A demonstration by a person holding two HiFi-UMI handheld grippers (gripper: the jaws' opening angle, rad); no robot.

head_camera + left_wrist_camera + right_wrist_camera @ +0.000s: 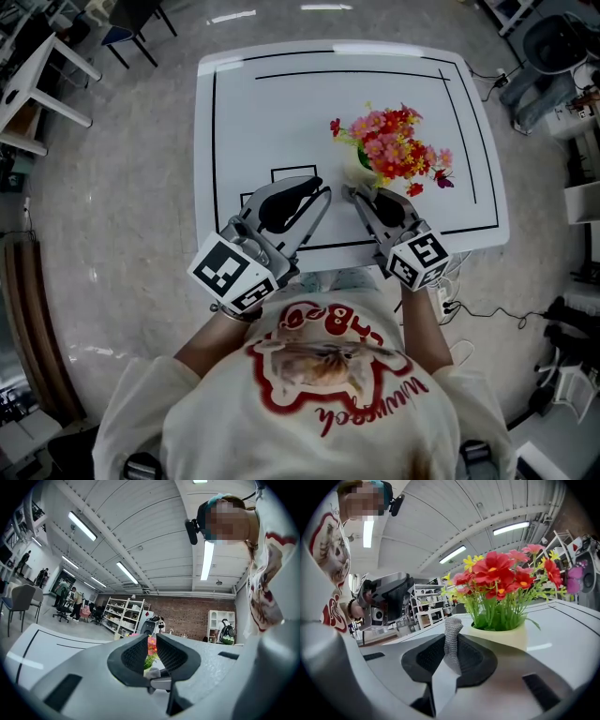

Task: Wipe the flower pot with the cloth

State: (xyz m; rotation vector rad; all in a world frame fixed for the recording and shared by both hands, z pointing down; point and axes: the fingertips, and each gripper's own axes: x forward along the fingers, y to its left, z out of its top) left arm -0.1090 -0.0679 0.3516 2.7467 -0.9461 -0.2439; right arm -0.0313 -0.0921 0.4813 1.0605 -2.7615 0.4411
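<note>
In the right gripper view, the right tongs [451,643] are closed on a grey knitted cloth [453,625], a strip of which stands up out of the narrow gap between the pads. Just beyond its tip sits the cream round flower pot [502,637], filled with red, pink and yellow artificial flowers [501,573]. The pot stands on the white desk with black lines [567,620], right of the desk's middle. Whether the cloth already touches the pot wall cannot be told; it is at least just beside it.

The left tongs [151,639] are pressed together with nothing between them. They are held level over the near part of the desk, apart from the pot.

The step in hand looks like bringing the cloth up to the pot, or the very start of wiping. The next move calls for pressing the cloth tip against the pot's side and rubbing across it. This should be gentle, since nothing steadies the pot and the flowers crowd the rim.
</note>
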